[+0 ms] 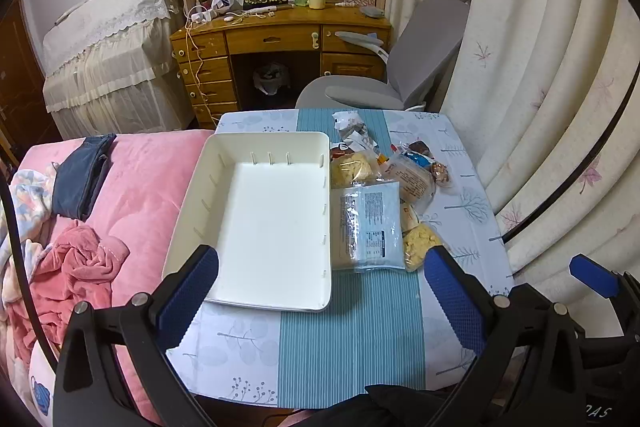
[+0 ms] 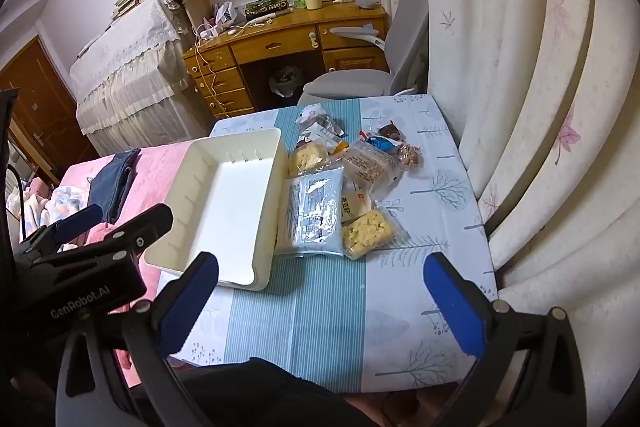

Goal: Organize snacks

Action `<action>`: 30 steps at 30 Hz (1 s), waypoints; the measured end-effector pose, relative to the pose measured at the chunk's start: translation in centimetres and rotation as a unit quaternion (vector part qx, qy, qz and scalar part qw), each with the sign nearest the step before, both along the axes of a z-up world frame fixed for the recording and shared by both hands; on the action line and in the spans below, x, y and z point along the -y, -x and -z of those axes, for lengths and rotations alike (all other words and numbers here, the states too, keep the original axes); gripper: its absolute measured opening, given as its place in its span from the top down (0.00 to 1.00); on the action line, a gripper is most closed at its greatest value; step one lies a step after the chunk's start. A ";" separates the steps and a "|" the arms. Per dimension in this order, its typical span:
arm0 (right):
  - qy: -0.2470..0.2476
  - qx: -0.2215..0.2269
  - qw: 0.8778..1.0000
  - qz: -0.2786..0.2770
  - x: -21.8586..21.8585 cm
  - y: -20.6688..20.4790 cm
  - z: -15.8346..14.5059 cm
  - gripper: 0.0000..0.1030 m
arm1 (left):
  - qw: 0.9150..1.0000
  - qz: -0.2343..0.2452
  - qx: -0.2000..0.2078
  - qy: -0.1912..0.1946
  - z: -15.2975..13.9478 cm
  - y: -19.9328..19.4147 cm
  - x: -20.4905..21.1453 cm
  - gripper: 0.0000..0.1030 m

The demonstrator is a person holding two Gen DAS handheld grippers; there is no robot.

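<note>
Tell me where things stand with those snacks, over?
Left hand-held gripper and right hand-held gripper both open, holding nothing. White tray empty; snack packets piled beside it on the table. Nothing in the way.

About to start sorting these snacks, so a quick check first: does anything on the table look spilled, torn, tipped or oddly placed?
Nothing looks spilled or torn. The snack packets lie in a loose overlapping heap beside the white bin, which is empty. One oddity: the bin's left edge overhangs the table toward the pink bedding.
</note>
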State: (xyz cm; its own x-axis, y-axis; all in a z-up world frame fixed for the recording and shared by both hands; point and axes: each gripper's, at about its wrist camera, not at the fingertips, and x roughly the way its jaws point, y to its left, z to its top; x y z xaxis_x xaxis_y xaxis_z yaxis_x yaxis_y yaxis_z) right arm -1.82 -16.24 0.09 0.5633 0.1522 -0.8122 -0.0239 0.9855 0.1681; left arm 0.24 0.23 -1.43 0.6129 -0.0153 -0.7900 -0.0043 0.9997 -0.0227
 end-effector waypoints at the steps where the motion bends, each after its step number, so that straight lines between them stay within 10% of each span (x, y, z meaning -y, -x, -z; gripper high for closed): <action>1: 0.000 0.000 1.000 0.000 0.0 0.0 0.0 0.00 | 1.000 0.000 0.000 0.000 0.0 0.0 0.0 0.01; 30: -0.008 0.015 0.999 0.038 -2.5 2.6 0.6 0.00 | 0.999 0.038 -0.006 0.015 0.6 0.7 -3.0 0.01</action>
